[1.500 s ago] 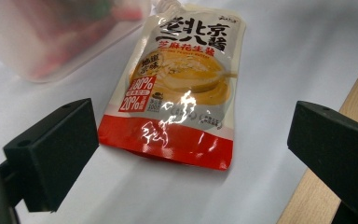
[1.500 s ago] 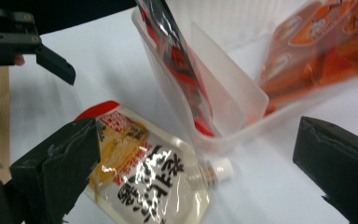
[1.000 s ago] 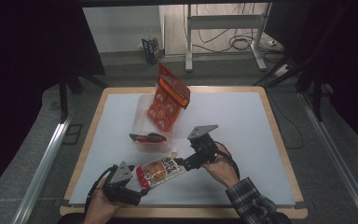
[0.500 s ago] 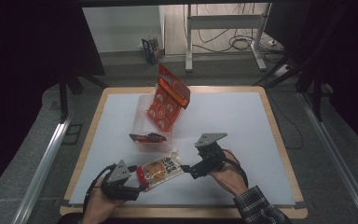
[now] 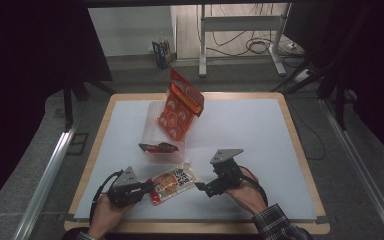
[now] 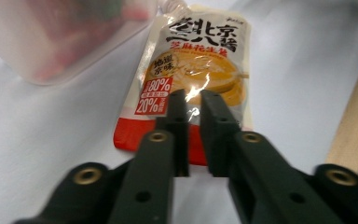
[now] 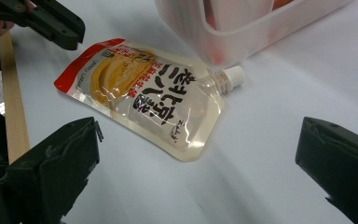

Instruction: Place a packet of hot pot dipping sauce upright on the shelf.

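Note:
A spouted sauce pouch point(image 5: 172, 182) with a red bottom edge lies flat on the white mat near the front. In the left gripper view the pouch point(image 6: 200, 70) lies under my left gripper point(image 6: 193, 95). Its jaws have just been closing and stand almost together over the red end, with nothing visibly pinched between them. The high view has the left gripper point(image 5: 150, 187) at the pouch's left end. My right gripper point(image 5: 204, 189) sits at the pouch's right end. Seen from the right gripper point(image 7: 200, 135), the jaws are wide open and the pouch point(image 7: 140, 100) lies just beyond them, untouched.
A clear plastic bin point(image 5: 155, 125) stands behind the pouch, close to its white cap point(image 7: 235, 74). An orange multi-pack point(image 5: 180, 107) leans up out of the bin, and a small red and dark item point(image 5: 157, 147) lies at its front. The table's wooden rim point(image 5: 195, 227) runs close behind both hands.
The left gripper's jaws went from wide open to nearly together at the pouch's red end. The right hand came slightly nearer the front edge. The pouch stayed put.

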A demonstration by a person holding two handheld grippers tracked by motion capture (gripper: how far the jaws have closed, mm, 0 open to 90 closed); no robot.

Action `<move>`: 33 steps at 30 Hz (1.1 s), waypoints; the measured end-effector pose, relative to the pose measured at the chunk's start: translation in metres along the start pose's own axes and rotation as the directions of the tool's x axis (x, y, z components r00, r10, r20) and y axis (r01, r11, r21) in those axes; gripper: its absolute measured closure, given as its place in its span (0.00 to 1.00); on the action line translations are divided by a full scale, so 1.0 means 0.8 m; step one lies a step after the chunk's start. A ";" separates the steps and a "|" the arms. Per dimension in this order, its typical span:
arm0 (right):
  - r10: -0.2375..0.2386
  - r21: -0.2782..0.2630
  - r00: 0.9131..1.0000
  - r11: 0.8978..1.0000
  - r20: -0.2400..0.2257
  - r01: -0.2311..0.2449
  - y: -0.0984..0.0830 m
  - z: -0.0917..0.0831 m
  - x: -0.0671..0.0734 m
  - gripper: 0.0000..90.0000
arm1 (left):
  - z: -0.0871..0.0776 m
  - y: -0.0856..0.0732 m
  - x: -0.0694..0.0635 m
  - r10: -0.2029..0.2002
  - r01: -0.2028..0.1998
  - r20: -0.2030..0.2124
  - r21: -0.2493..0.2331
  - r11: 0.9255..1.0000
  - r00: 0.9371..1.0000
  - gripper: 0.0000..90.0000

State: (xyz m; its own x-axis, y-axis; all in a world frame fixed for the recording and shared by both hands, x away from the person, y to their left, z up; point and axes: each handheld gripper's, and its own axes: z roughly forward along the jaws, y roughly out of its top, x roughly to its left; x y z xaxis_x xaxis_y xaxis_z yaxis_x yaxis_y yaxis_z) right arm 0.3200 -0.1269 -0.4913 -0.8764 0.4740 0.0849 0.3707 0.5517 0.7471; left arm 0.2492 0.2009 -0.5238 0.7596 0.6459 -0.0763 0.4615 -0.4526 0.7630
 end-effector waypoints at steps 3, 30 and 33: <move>-0.005 0.008 1.000 1.000 -0.002 0.005 -0.001 0.006 0.001 0.00 | 0.007 0.001 0.003 -0.005 0.005 0.003 0.006 1.000 1.000 0.99; 0.014 0.077 0.999 0.997 -0.044 -0.011 -0.004 0.041 0.006 0.00 | 0.030 -0.008 0.004 -0.049 0.049 -0.005 0.079 0.996 0.999 1.00; 0.017 0.092 0.998 0.996 -0.054 -0.012 -0.004 0.049 0.007 0.00 | 0.030 -0.008 0.006 -0.060 0.060 0.002 0.080 0.995 0.998 1.00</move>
State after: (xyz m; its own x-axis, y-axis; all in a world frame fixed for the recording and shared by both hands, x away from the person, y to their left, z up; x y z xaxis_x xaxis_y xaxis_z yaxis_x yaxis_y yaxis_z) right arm 0.3261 -0.0991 -0.5195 -0.8851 0.4460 0.1330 0.4081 0.6064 0.6824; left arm 0.2609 0.1921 -0.5448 0.7315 0.6706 -0.1232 0.5409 -0.4608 0.7036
